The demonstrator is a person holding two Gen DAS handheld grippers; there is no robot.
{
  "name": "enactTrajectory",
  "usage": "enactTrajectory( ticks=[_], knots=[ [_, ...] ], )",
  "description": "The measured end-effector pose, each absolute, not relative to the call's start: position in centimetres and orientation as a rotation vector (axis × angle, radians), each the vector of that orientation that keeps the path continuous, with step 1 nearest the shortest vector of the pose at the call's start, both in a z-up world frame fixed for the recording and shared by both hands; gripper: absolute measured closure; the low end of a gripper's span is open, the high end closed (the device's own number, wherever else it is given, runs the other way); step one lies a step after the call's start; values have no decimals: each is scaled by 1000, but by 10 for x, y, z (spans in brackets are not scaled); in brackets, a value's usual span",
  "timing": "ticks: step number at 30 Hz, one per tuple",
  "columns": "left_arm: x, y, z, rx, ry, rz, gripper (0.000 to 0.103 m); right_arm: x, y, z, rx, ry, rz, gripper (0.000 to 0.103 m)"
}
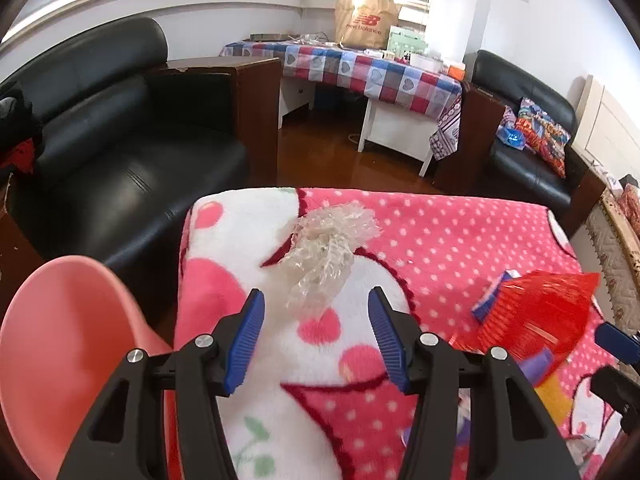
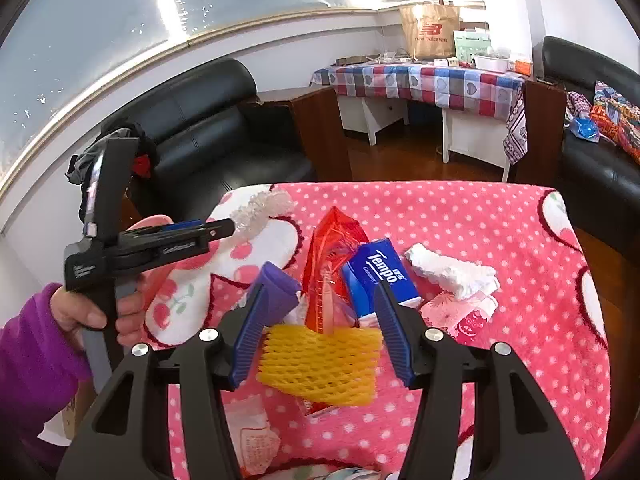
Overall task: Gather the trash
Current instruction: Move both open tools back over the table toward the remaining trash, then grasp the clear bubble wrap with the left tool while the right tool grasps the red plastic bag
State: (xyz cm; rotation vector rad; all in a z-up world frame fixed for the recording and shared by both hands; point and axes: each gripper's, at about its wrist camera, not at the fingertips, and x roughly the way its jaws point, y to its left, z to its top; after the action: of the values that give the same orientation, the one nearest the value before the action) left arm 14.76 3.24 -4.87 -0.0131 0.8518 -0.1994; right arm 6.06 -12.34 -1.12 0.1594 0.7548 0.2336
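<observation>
A crumpled clear plastic wrap (image 1: 326, 250) lies on the pink dotted blanket (image 1: 460, 236), just ahead of my open, empty left gripper (image 1: 316, 300). It also shows in the right wrist view (image 2: 260, 210), near the left gripper's tip. My right gripper (image 2: 324, 284) is open above a heap of trash: a yellow foam net (image 2: 320, 364), a red plastic wrapper (image 2: 332, 248), a blue Tempo tissue pack (image 2: 380, 272), a purple piece (image 2: 280, 280) and crumpled white tissue (image 2: 448, 270). The red wrapper also shows in the left wrist view (image 1: 536, 312).
A pink plastic bin (image 1: 68, 344) stands left of the blanket. A black leather sofa (image 1: 120, 152) is beyond it. A checkered-cloth table (image 1: 360, 68) with a paper bag (image 1: 366, 20) and a second sofa (image 1: 528, 140) stand farther back. Paper scraps (image 2: 252, 440) lie near the blanket's front edge.
</observation>
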Motion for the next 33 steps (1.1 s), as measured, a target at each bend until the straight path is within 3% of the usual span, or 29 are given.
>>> enactTrajectory(
  ticks=[3,5,7,10,20,22,33],
  knots=[
    [157,29,-56,-5,859,-183,55,63,-123,-13,164,761,240,48],
    [162,28,-60,-5,869,-185,73,65,-122,-14,168,763,244,48],
    [163,27,-64,-3,884,-192,84,66,-124,-15,173,764,243,48],
    [159,29,-64,-13,879,-204,93,68,-126,-16,185,770,245,48],
    [114,43,-31,-110,802,-246,96,71,-132,-19,236,777,229,50],
    [104,45,-26,-114,790,-252,96,73,-134,-21,249,787,224,60],
    [60,56,-3,-134,746,-270,96,87,-123,-27,269,824,246,91]
  ],
)
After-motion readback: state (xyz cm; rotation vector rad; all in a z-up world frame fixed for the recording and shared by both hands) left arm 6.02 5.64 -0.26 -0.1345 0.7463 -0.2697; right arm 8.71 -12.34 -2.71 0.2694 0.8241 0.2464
